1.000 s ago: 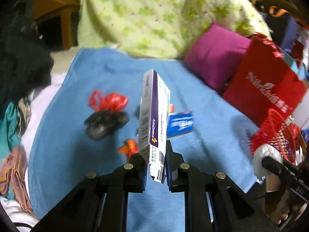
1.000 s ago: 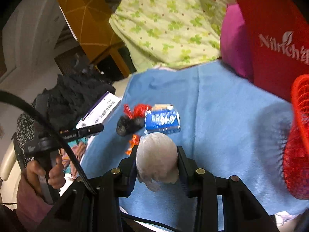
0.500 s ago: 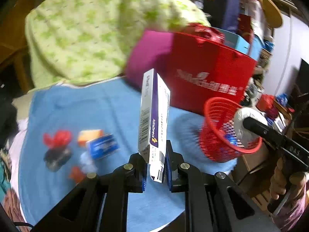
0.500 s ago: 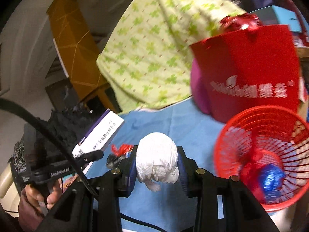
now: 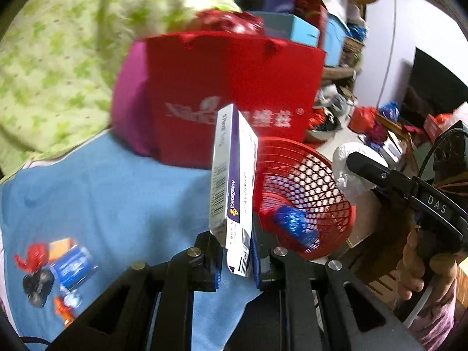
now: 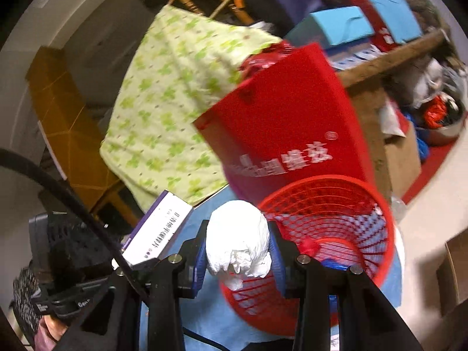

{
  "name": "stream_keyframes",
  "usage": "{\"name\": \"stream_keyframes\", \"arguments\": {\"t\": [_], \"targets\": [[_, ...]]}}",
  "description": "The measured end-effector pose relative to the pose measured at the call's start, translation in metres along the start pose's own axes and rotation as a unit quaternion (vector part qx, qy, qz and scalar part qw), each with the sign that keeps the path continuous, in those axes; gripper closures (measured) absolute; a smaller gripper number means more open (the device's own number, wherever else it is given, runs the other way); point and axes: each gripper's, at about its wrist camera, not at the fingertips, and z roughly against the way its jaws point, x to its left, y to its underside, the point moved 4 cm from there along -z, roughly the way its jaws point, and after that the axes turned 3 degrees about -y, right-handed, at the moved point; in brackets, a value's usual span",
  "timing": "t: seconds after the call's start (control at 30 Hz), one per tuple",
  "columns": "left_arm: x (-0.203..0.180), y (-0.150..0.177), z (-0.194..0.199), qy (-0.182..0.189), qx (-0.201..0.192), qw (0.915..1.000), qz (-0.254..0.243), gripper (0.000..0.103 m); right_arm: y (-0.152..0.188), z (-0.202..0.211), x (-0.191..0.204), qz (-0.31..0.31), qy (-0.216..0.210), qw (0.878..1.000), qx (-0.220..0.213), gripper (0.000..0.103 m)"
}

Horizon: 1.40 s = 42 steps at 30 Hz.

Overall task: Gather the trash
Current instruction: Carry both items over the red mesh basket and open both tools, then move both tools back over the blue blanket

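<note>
My left gripper (image 5: 235,259) is shut on a white and purple medicine box (image 5: 234,181), held upright just left of a red mesh basket (image 5: 307,181). A crumpled white tissue ball (image 6: 238,238) is clamped in my right gripper (image 6: 238,259), right beside the basket's rim (image 6: 327,184). The left wrist view shows that tissue ball (image 5: 346,163) at the basket's right edge. In the right wrist view the medicine box (image 6: 159,228) sits to the left. A blue wrapper (image 5: 295,225) and red scraps lie inside the basket.
The basket stands at the edge of a blue cloth (image 5: 117,199). Small litter (image 5: 55,266) lies at the cloth's lower left: a blue packet, red and orange wrappers, a dark lump. A red paper bag (image 5: 234,93), a magenta cushion (image 5: 128,102) and a green quilt (image 5: 58,44) stand behind.
Both grippers swung right from the litter toward the red basket, each still holding its item. The basket now fills the view beside the box and the tissue.
</note>
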Motion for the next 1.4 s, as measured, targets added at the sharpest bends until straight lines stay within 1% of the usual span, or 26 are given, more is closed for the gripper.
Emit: {"name": "stream_keyframes", "arguments": {"t": [0.07, 0.17, 0.2, 0.27, 0.3, 0.33, 0.37, 0.4, 0.47, 0.57, 0.67, 0.7, 0.73, 0.87, 1.0, 1.07, 1.17, 1.23, 1.33, 1.4], "targets": [[-0.014, -0.005, -0.014, 0.005, 0.007, 0.9999, -0.012, 0.085, -0.001, 0.001, -0.013, -0.014, 0.007, 1.000, 0.000, 0.061], [-0.025, -0.008, -0.032, 0.004, 0.019, 0.9996, -0.019, 0.080, 0.000, 0.004, -0.028, -0.031, 0.012, 0.999, -0.001, 0.060], [-0.027, -0.010, -0.038, 0.003, 0.023, 0.9996, -0.019, 0.078, 0.003, 0.005, -0.033, -0.036, 0.013, 0.999, -0.001, 0.058], [-0.030, -0.009, -0.049, 0.001, 0.031, 0.9994, -0.018, 0.073, 0.003, 0.004, -0.041, -0.044, 0.021, 0.999, -0.001, 0.048], [-0.030, -0.009, -0.052, -0.001, 0.035, 0.9992, -0.018, 0.065, 0.004, 0.004, -0.045, -0.055, 0.023, 0.998, -0.001, 0.036], [-0.029, -0.008, -0.055, -0.006, 0.037, 0.9991, -0.019, 0.054, 0.005, 0.004, -0.048, -0.065, 0.020, 0.998, -0.003, 0.034], [-0.028, -0.005, -0.056, -0.015, 0.037, 0.9990, -0.020, 0.048, 0.005, 0.003, -0.052, -0.074, 0.014, 0.997, -0.004, 0.034], [-0.027, -0.004, -0.057, -0.020, 0.035, 0.9990, -0.020, 0.046, 0.005, 0.002, -0.054, -0.075, 0.016, 0.997, -0.003, 0.033], [-0.022, 0.002, -0.053, -0.026, 0.036, 0.9988, -0.019, 0.046, 0.006, 0.003, -0.055, -0.073, 0.022, 0.997, -0.004, 0.033], [-0.010, 0.009, -0.039, -0.044, 0.027, 0.9985, -0.017, 0.046, 0.004, 0.007, -0.049, -0.068, 0.016, 0.997, -0.010, 0.034], [0.011, 0.023, -0.017, -0.080, 0.010, 0.9966, -0.015, 0.040, 0.001, 0.010, -0.035, -0.050, 0.007, 0.999, -0.014, 0.034], [0.018, 0.028, -0.011, -0.088, 0.007, 0.9960, -0.012, 0.035, 0.001, 0.010, -0.027, -0.042, 0.002, 0.999, -0.015, 0.034], [0.027, 0.035, -0.004, -0.098, 0.005, 0.9951, -0.008, 0.033, 0.000, 0.010, -0.020, -0.034, -0.004, 0.999, -0.016, 0.034], [0.074, 0.076, 0.024, -0.146, 0.010, 0.9890, 0.023, 0.033, 0.004, 0.004, 0.017, 0.000, -0.032, 0.999, -0.009, 0.034], [0.135, 0.125, 0.049, -0.190, 0.026, 0.9771, 0.092, 0.033, 0.017, -0.014, 0.054, 0.030, -0.058, 0.998, 0.015, 0.034], [0.164, 0.149, 0.062, -0.217, 0.030, 0.9674, 0.127, 0.033, 0.029, -0.028, 0.075, 0.044, -0.073, 0.996, 0.035, 0.034], [0.206, 0.185, 0.081, -0.267, 0.040, 0.9475, 0.172, 0.033, 0.048, -0.048, 0.100, 0.062, -0.087, 0.992, 0.067, 0.034], [0.224, 0.204, 0.090, -0.290, 0.046, 0.9365, 0.191, 0.033, 0.066, -0.065, 0.121, 0.076, -0.100, 0.987, 0.096, 0.034], [0.248, 0.225, 0.104, -0.323, 0.051, 0.9211, 0.212, 0.033, 0.087, -0.080, 0.141, 0.093, -0.110, 0.982, 0.126, 0.034], [0.254, 0.232, 0.111, -0.338, 0.049, 0.9143, 0.218, 0.033, 0.101, -0.089, 0.154, 0.103, -0.118, 0.977, 0.145, 0.034]]}}
